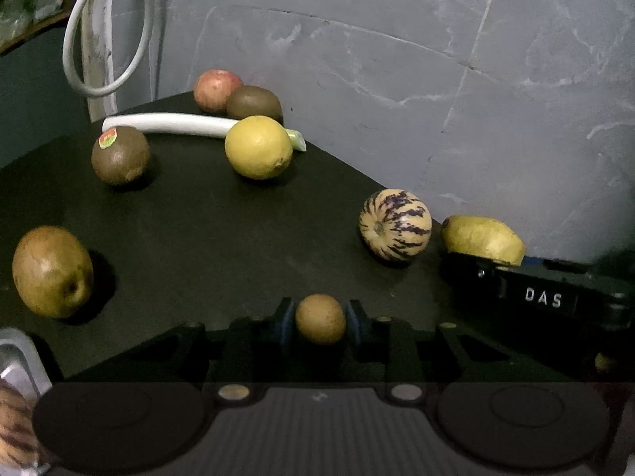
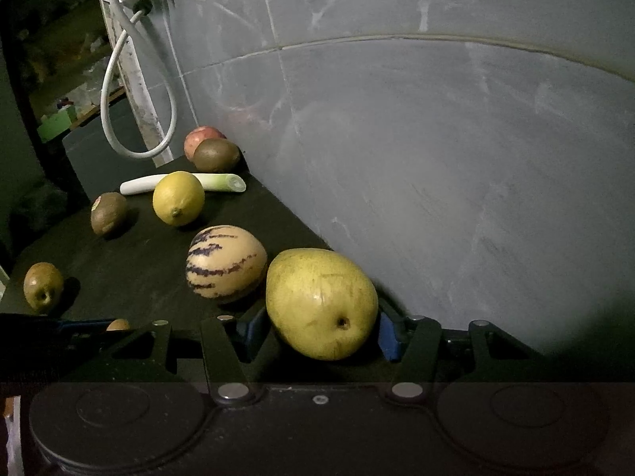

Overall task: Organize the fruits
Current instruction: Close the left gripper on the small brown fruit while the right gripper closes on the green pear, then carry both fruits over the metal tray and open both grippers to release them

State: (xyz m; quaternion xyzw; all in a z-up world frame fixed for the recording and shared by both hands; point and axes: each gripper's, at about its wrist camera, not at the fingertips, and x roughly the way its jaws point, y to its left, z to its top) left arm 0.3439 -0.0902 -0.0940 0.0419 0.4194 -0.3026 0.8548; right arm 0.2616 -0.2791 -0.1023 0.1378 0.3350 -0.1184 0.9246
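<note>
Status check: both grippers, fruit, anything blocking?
Left gripper shut on a small brown kiwi. Right gripper shut on a yellow pear. Striped melon sits right beside the pear; nothing else close.

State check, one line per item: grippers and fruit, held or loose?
left gripper: shut on small kiwi
right gripper: shut on yellow pear
striped melon: loose on counter
lemon: loose
stickered kiwi: loose
brown pear: loose
</note>
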